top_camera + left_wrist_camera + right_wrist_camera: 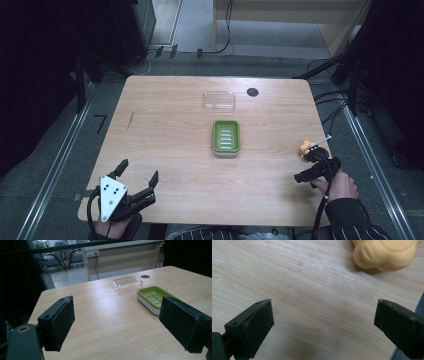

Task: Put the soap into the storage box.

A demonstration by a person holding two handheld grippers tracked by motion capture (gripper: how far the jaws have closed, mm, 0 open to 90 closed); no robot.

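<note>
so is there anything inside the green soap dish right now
Nothing lies in the green soap dish: its ribbed, slotted floor is bare. What sits below the slots is hidden. The clear lid lies apart behind it, and the orange lump is near the right gripper.

Green soap dish (pixel 226 136) mid-table (clear lid (pixel 219 100) behind).

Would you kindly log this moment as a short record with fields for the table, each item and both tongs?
table: wooden table
green soap dish: table centre, empty
clear lid: just beyond the dish, apart from it
orange soap: near right edge, untouched
left tongs: open, near left corner, holding nothing
right tongs: open, just short of the orange soap
</note>
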